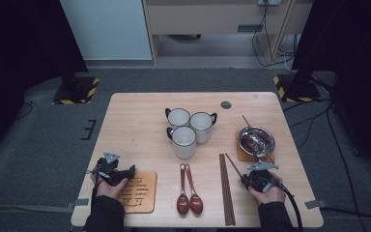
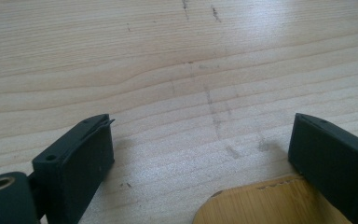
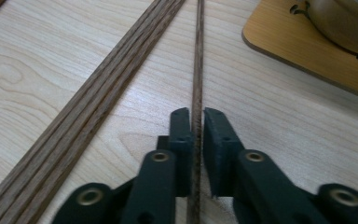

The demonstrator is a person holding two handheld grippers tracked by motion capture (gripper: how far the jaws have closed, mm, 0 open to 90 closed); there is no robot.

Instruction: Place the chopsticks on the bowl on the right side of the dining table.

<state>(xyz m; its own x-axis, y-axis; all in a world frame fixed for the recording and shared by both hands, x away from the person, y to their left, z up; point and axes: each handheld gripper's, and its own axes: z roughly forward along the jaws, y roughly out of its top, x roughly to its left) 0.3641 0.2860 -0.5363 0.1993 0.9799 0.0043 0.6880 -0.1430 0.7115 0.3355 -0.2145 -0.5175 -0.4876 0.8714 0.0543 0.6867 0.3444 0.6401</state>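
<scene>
My right gripper (image 1: 245, 178) (image 3: 196, 114) lies low on the table at the front right. A single dark wooden chopstick (image 1: 233, 164) (image 3: 198, 56) runs between its jaws. The jaws stand almost together around it, and a thin gap shows on one side. A bundle of several chopsticks (image 1: 226, 188) (image 3: 102, 93) lies just to the left. My left gripper (image 1: 129, 170) (image 2: 203, 135) rests at the front left, open wide and holding nothing. The rounded edge of a bamboo coaster (image 1: 140, 193) (image 2: 270, 205) lies between its jaws.
Three white mugs (image 1: 183, 140) stand clustered at the middle of the wooden table (image 1: 135, 125). Two brown spoons (image 1: 188, 193) lie at the front centre. A metal bowl (image 1: 256, 140) (image 3: 345, 23) sits on a second coaster (image 1: 241, 153) (image 3: 307, 60) with a chopstick leaning in it.
</scene>
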